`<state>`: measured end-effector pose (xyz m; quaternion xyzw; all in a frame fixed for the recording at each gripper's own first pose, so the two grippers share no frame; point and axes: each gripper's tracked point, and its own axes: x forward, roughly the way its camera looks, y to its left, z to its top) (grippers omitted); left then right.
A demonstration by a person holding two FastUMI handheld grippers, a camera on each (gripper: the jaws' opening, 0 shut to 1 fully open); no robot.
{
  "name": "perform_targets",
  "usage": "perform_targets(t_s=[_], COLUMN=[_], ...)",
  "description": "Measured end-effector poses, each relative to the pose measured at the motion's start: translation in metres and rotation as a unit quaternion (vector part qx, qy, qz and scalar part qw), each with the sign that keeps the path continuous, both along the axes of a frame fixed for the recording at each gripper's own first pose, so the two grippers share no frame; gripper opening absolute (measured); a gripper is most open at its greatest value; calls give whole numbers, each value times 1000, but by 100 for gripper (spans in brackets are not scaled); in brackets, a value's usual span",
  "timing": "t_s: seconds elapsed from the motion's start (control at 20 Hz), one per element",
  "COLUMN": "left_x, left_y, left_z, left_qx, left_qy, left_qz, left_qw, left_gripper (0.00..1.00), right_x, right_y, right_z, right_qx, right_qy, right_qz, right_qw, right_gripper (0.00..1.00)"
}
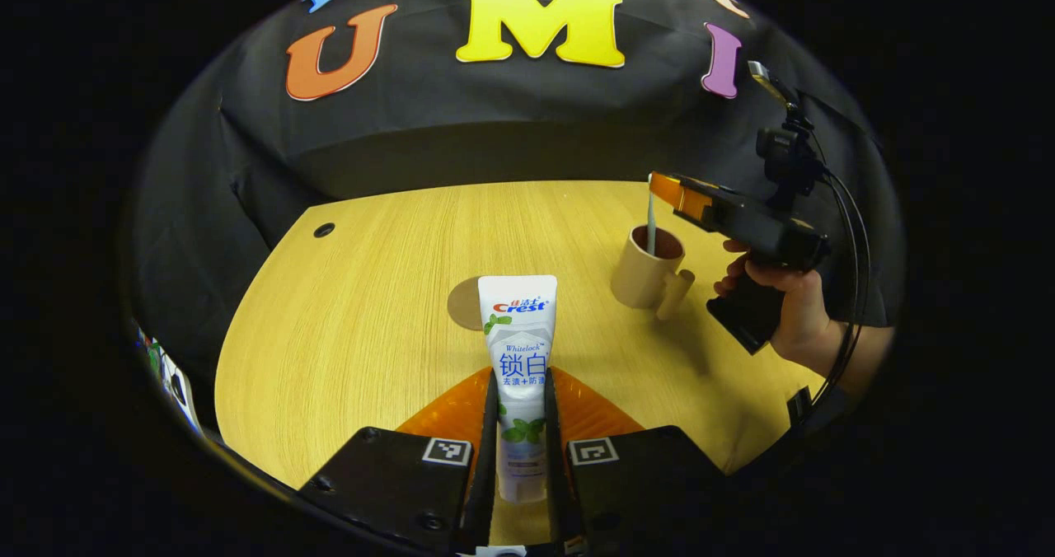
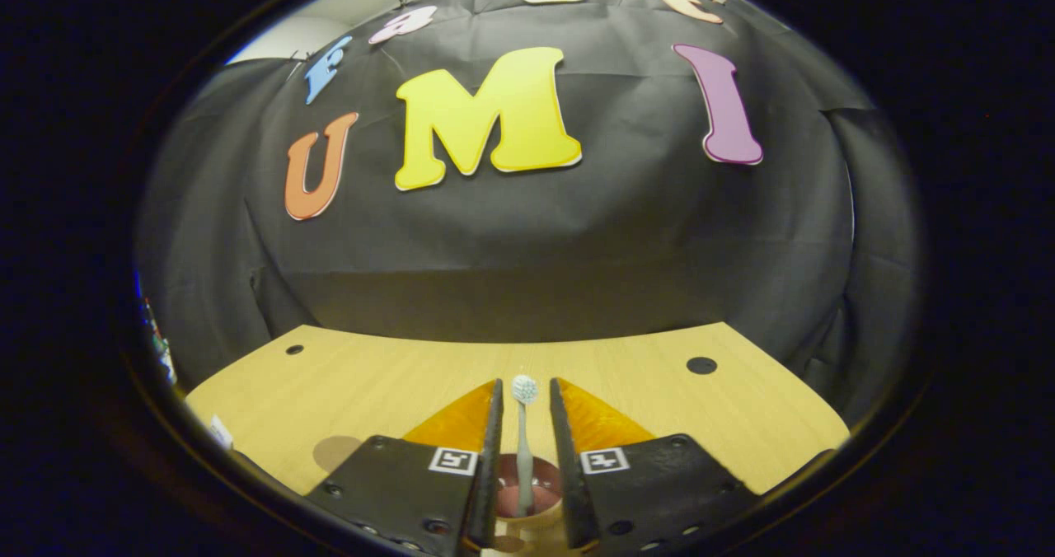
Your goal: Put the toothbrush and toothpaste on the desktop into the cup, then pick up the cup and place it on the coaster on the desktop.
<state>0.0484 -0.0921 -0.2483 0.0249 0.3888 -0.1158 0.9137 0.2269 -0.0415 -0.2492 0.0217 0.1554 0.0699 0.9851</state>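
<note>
Left gripper (image 1: pixel 521 442) pinching the toothpaste (image 1: pixel 519 359) between both fingers, tube held above the desk (image 1: pixel 371 293), right gripper (image 2: pixel 525 458) spread around the toothbrush (image 2: pixel 523 442), not touching it, brush standing in the cup (image 2: pixel 527 507) below, coaster (image 1: pixel 463 303) beyond the tube

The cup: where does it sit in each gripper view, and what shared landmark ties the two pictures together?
Left gripper view: cup stands right of centre on the desk, under the other gripper.
Right gripper view: cup at the bottom edge, between this gripper's fingers.
Shared landmark: the toothbrush standing in it.
</note>
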Motion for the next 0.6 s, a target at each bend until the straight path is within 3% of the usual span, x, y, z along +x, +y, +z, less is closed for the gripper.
perform_targets(t_s=[0.05, 0.1, 0.25, 0.4, 0.6], left_x=[8, 19, 61, 95, 125], left_y=[-3, -8, -27, -54, -95], left_z=[1, 4, 14, 21, 38], left_qx=[-6, -12, -39, -60, -86], left_qy=[-13, -28, -84, -133, -184], left_qz=[-4, -8, -19, -33, -46], left_qw=[1000, 1000, 996, 989, 978], left_gripper=[29, 29, 29, 29, 29], right_x=[-3, -7, -21, -36, -50], right_y=[-2, -3, -12, -26, -51], right_z=[6, 12, 33, 53, 68], right_qx=[2, 6, 1, -5, -14], right_qy=[-2, -4, -13, -20, -23], right_qz=[-1, 0, 7, 10, 4], right_qw=[1000, 1000, 1000, 1000, 1000], right_gripper=[38, 33, 56, 61, 78])
